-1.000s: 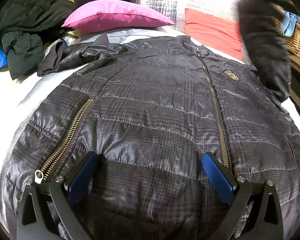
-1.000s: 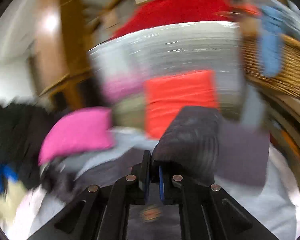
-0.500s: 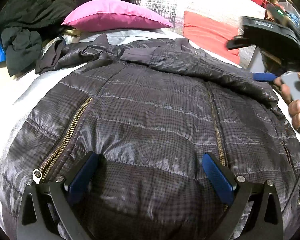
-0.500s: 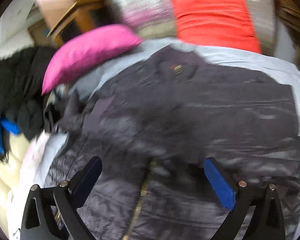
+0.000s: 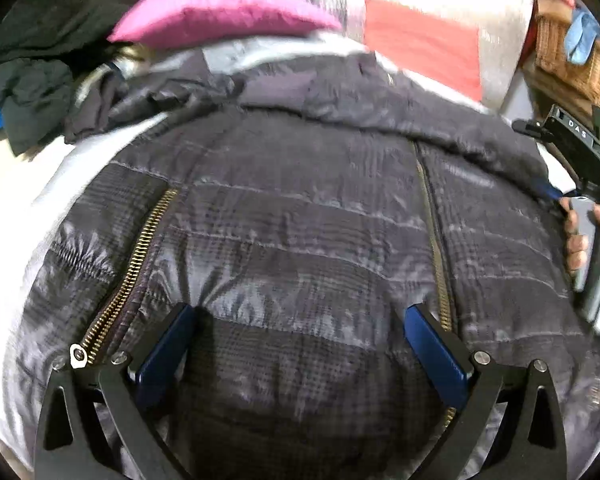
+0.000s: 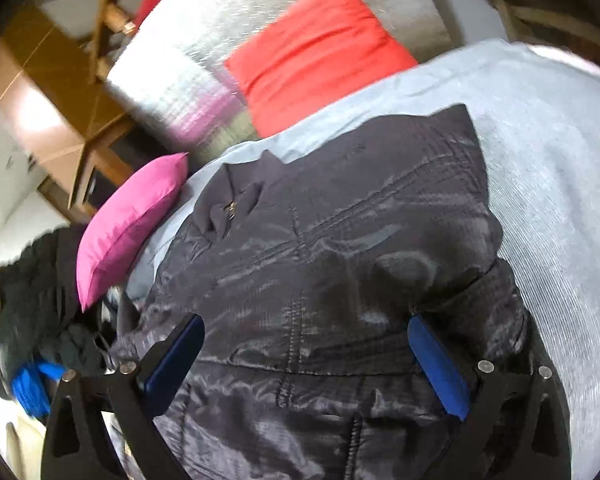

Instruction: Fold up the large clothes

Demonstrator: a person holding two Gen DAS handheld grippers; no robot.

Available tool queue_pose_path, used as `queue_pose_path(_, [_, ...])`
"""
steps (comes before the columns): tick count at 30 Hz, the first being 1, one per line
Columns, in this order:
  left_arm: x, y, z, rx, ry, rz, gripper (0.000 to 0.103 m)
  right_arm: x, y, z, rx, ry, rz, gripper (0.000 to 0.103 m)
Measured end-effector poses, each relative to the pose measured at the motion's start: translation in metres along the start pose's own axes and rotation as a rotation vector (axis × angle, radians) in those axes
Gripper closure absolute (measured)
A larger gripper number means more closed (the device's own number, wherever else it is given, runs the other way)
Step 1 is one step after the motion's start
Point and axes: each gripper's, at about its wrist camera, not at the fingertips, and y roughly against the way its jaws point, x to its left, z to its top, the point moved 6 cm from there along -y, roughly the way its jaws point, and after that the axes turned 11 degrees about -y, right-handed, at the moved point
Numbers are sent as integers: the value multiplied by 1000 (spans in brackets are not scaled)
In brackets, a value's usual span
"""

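Observation:
A dark quilted puffer jacket (image 5: 300,220) with brass zippers lies spread on a pale blue bed sheet (image 6: 540,152). Its right sleeve is folded across the chest, and the other sleeve trails off to the left. My left gripper (image 5: 300,344) is open and empty, low over the jacket's hem. My right gripper (image 6: 306,356) is open and empty over the folded sleeve on the jacket (image 6: 340,240). The right gripper also shows at the right edge of the left wrist view (image 5: 556,194), held by a hand.
A pink pillow (image 5: 220,12) and a red pillow (image 5: 420,52) lie at the head of the bed. A pile of dark clothes (image 5: 32,60) sits at the left. A wicker basket (image 5: 576,64) stands at the right. Wooden furniture (image 6: 48,92) stands behind.
My right gripper was shut on the sleeve and lifted it. It laid the sleeve across the chest, opened, and now hovers over the jacket. My left gripper stayed open in place.

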Motion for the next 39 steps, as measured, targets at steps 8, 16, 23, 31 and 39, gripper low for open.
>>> queue_pose_path(8, [27, 4, 120, -94, 119, -161, 0, -12, 8, 0, -60, -63, 168, 0])
queue_pose_path(16, [67, -100, 175, 71, 338, -147, 1, -14, 8, -2, -66, -69, 189, 0])
queue_pose_path(23, [91, -121, 190, 88, 375, -43, 102, -15, 8, -3, -68, -70, 192, 0])
queue_pose_path(31, [89, -119, 183, 16, 284, 34, 102, -15, 8, -3, -71, -69, 186, 0])
queue_pose_path(39, [86, -109, 186, -38, 314, 8, 10, -14, 7, -3, -72, -67, 183, 0])
